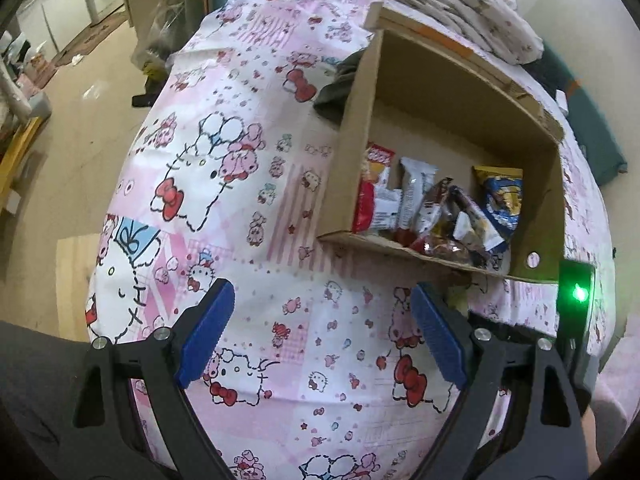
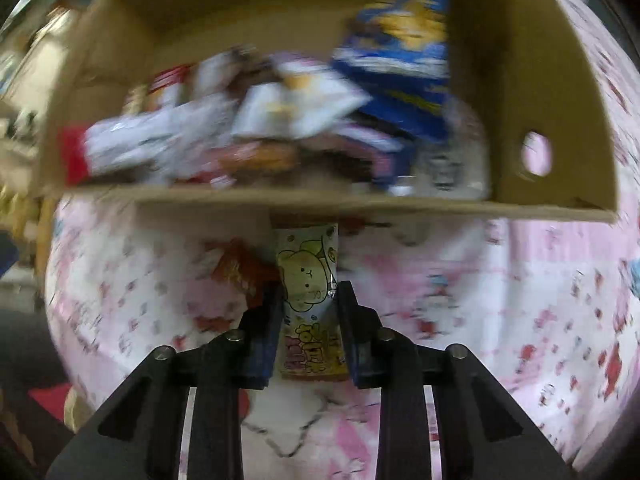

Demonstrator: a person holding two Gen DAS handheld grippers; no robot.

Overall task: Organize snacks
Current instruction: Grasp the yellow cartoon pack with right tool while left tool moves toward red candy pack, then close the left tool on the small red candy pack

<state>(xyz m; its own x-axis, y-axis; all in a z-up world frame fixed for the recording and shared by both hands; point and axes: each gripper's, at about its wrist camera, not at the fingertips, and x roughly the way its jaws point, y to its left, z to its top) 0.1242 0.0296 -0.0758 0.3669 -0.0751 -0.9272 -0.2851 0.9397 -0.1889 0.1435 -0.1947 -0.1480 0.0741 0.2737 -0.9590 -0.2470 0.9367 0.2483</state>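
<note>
The right gripper (image 2: 309, 292) was clamped on a yellow snack packet (image 2: 306, 276) with a cartoon bear, its lettering unreadable, just before the cardboard box (image 2: 516, 80). Only the left view showed the left gripper (image 1: 320, 300), jaws apart and empty over the pink cartoon-print cloth (image 1: 240, 184), and sharp wrappers (image 1: 420, 208) inside the box.

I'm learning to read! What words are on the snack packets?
None reads clearly.
Yellow bear packet in the right claw: big bubble letters, not legible to me.
Red packet in the cardboard box: top lettering too small.
Blue bag: print blurred.
</note>
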